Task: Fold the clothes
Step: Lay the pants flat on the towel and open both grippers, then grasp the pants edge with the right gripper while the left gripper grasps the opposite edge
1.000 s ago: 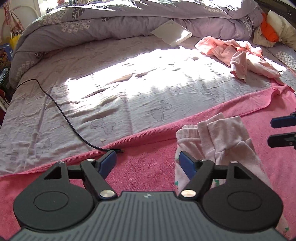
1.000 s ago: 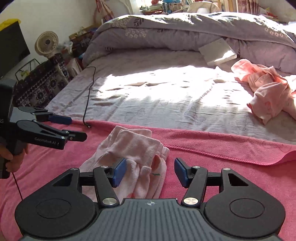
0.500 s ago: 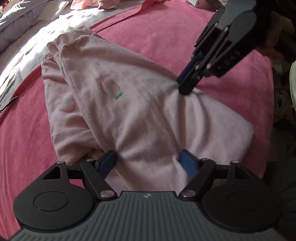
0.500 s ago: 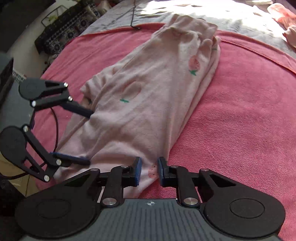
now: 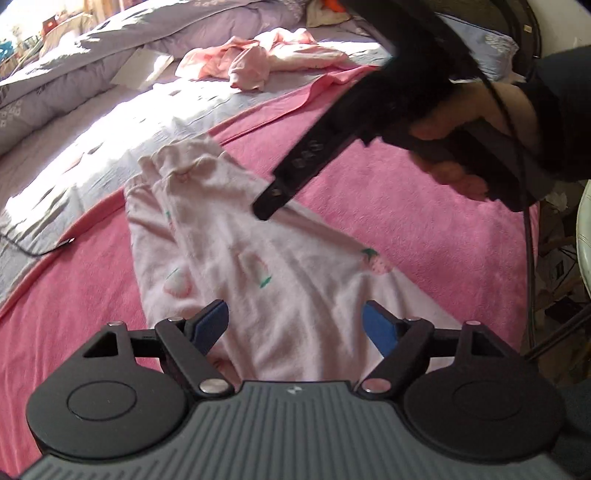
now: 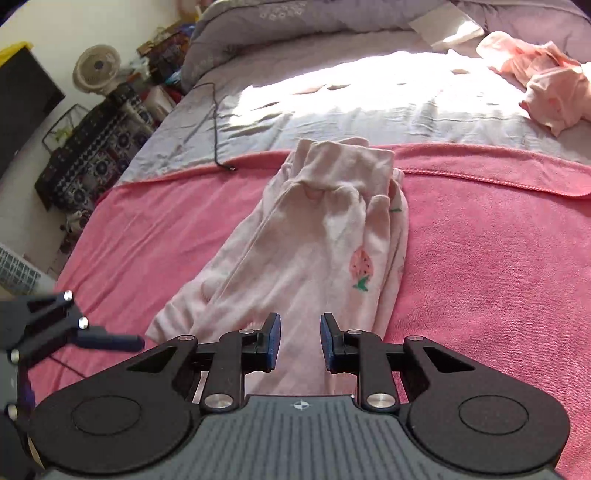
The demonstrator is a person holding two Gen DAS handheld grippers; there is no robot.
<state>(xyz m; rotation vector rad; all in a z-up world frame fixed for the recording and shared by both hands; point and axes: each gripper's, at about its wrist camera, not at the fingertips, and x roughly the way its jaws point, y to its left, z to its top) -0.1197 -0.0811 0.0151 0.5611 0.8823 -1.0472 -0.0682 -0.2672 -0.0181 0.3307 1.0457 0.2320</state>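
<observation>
Pale pink trousers with strawberry prints [image 5: 236, 254] lie lengthwise on a pink towel [image 5: 406, 206], waistband at the far end. My left gripper [image 5: 295, 325] is open wide over their near end, cloth lying between the jaws without being pressed. In the right wrist view my right gripper [image 6: 299, 343] hovers over the near end of the trousers [image 6: 317, 236]. Its jaws stand a narrow gap apart and are opening, with flat cloth showing between them. From the left wrist view, the right gripper's fingers [image 5: 275, 197] slant down onto the trousers, held by a hand [image 5: 458, 122].
A heap of pink clothes [image 6: 546, 85] lies far right on the lilac sheet [image 6: 369, 96]. A black cable [image 6: 214, 122] ends at the towel's [image 6: 480, 240] far edge. A white flat packet [image 6: 447, 26] leans on the duvet. The bed's left edge drops toward a fan [image 6: 96, 68] and clutter.
Both grippers dropped from beside the folded trousers to their near end. The right jaws narrowed sharply, then parted slightly. The left gripper swung across and rolled, staying open.
</observation>
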